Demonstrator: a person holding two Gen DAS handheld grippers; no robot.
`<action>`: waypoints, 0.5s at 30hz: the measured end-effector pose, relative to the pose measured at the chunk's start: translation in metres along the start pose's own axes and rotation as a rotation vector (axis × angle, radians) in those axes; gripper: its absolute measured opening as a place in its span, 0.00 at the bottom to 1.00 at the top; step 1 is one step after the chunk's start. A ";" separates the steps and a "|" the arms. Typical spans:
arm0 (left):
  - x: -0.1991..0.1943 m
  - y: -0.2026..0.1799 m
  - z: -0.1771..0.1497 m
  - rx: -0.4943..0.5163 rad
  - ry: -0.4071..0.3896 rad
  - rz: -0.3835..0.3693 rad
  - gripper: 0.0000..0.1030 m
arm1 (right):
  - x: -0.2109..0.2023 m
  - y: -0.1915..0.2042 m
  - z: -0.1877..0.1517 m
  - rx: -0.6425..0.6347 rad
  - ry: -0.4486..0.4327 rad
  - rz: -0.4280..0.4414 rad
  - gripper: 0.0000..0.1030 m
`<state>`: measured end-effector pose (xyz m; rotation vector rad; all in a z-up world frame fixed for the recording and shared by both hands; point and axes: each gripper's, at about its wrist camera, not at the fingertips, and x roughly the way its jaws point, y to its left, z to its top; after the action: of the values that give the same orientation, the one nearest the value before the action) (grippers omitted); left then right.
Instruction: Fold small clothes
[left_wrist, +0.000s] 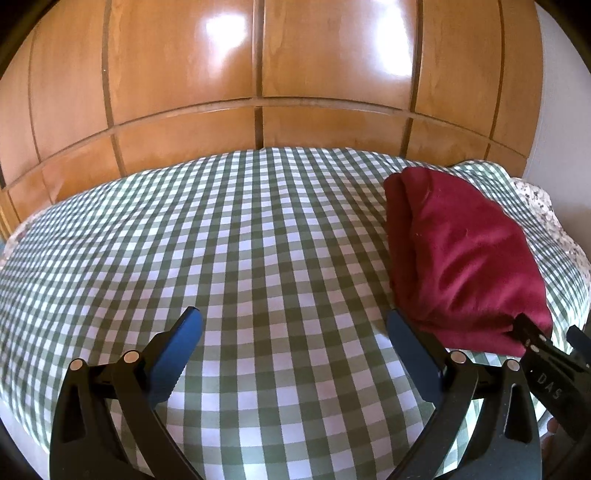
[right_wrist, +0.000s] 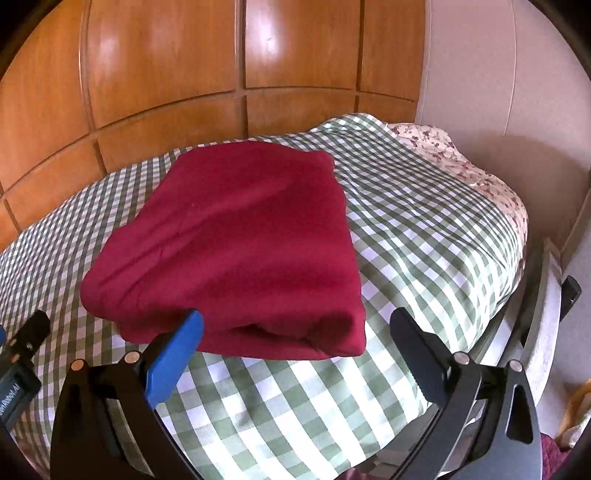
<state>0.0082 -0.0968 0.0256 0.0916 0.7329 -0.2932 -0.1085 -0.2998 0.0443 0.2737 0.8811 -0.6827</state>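
**Folded maroon garment on the checked bed**

On the bed's green-and-white checked cover we find the maroon garment lying folded into a thick, roughly rectangular packet. Its cloth looks soft and matte, with shallow ridges running lengthwise. The near end of the garment shows rounded, stacked fold layers; its far corners are blunt and slightly puffed.

Our right gripper hovers just short of the garment's near end, jaws spread wide and holding nothing. Its blue-padded finger overlaps the garment's near left corner in the right wrist view; whether it touches the cloth we cannot tell. The other finger sits off the garment's right side, over bare checks.

Our left gripper is likewise released and empty, off the garment's left side, with its right finger close by the garment's near left corner. The pads have a serrated edge.

Left of the garment the cover runs broad and mostly smooth. Right of the garment the cover ends at a floral-print fabric near the bed's edge, then a pale wall. Beyond the garment stands a glossy wooden panelled wardrobe, close behind the bed's far edge.
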 end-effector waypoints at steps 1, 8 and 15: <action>0.000 0.000 0.000 -0.003 0.002 -0.001 0.96 | 0.000 0.000 0.000 0.000 -0.001 -0.001 0.98; 0.003 -0.001 -0.001 -0.013 0.023 0.031 0.96 | 0.000 0.002 -0.001 -0.005 -0.002 -0.002 0.98; 0.002 -0.001 -0.002 -0.014 0.015 0.032 0.96 | 0.001 0.002 -0.002 -0.009 -0.007 -0.001 0.98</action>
<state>0.0078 -0.0978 0.0231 0.0923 0.7477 -0.2574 -0.1076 -0.2980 0.0423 0.2623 0.8777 -0.6802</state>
